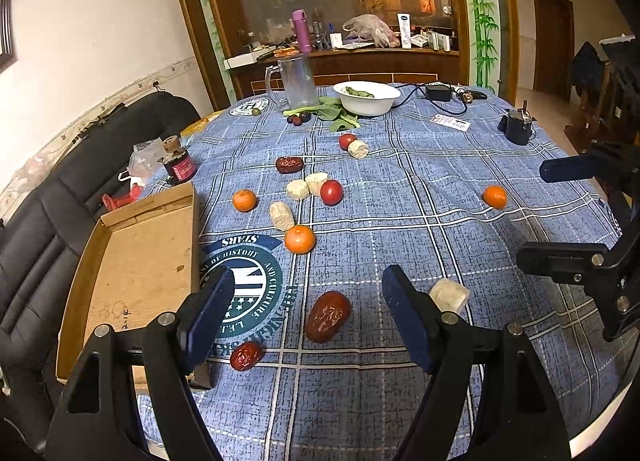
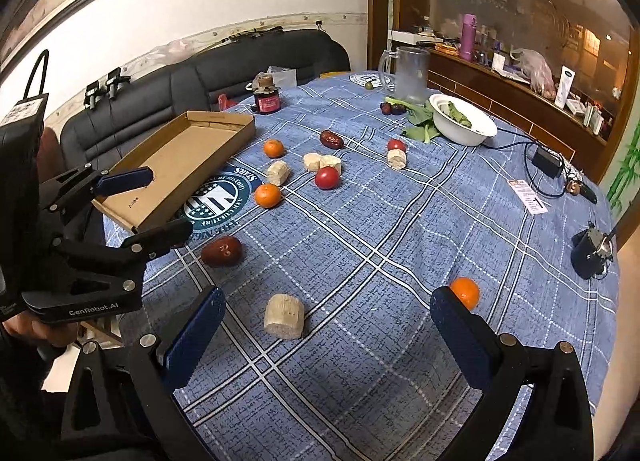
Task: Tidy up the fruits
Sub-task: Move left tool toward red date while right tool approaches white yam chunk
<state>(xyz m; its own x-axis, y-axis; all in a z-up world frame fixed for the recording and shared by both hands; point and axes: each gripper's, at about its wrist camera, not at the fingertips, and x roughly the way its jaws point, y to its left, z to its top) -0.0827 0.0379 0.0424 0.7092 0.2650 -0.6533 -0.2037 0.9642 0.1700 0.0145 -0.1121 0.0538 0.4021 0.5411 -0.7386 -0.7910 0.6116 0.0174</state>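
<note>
Fruit lies scattered on a blue plaid tablecloth (image 1: 400, 221). My left gripper (image 1: 310, 273) is open above a large red date (image 1: 328, 316), which lies untouched between the fingers. A smaller date (image 1: 246, 356) lies near the left finger and a pale chunk (image 1: 449, 295) beside the right one. Tangerines (image 1: 300, 239) (image 1: 244, 200) (image 1: 495, 196), tomatoes (image 1: 331, 192) (image 1: 347, 140) and another date (image 1: 289, 164) lie farther off. The open cardboard tray (image 1: 140, 261) sits on the left. My right gripper (image 2: 327, 295) is open over a pale chunk (image 2: 285, 317), with a tangerine (image 2: 465, 292) behind its right finger.
At the far end stand a white bowl (image 1: 366, 97) with greens, a glass mug (image 1: 296, 81) and a charger with its cable (image 1: 438, 93). A small jar (image 1: 180, 165) stands beyond the tray. A black sofa (image 1: 60, 201) borders the table on the left, and a dark device (image 2: 592, 253) sits near the right edge.
</note>
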